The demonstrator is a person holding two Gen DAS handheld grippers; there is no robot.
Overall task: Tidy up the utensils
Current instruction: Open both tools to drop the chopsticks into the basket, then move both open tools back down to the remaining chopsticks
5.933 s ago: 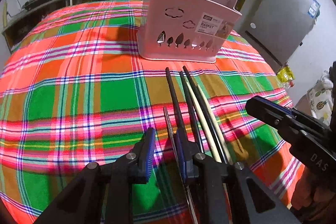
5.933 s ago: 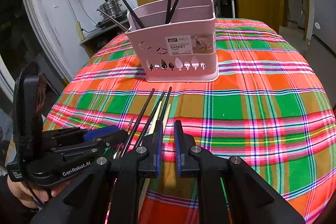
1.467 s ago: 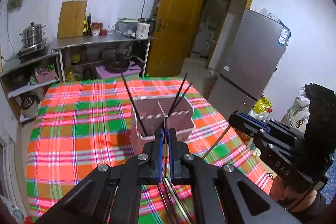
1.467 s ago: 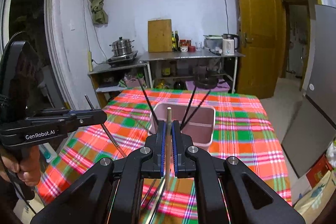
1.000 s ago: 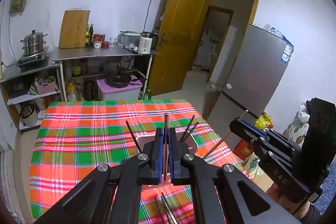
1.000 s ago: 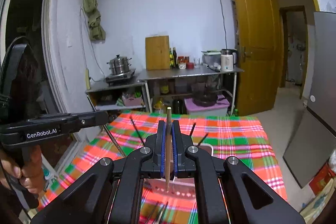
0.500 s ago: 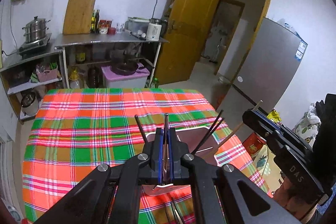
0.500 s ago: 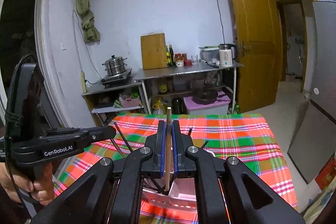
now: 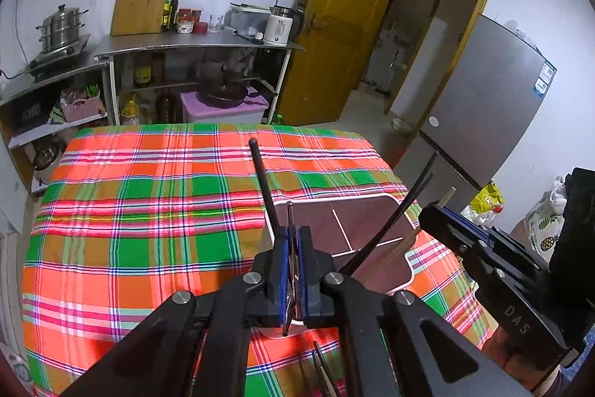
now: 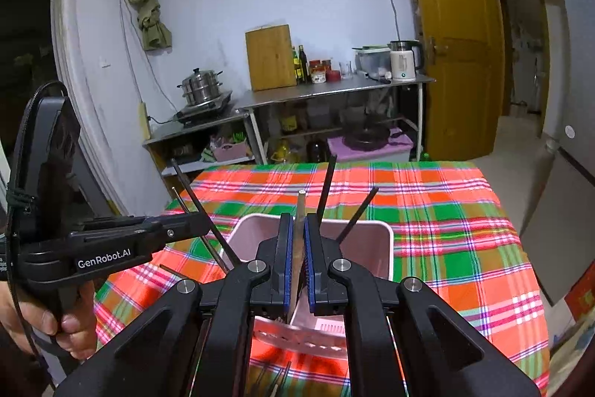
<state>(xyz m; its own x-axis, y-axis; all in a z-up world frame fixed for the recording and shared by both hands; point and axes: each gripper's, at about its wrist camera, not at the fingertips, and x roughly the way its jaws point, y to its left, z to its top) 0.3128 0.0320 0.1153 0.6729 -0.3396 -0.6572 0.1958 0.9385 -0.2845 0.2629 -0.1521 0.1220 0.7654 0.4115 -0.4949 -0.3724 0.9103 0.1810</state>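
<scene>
Left wrist view: your left gripper angled down over pink plastic utensil basket on plaid tablecloth, jaws clamped on thin dark metal chopstick. Right gripper likewise tilted down above basket, pinching pale wooden chopstick. Black chopsticks already standing inside basket.

hidden: chopstick lower end behind jaws | basket base probably occluded
</scene>
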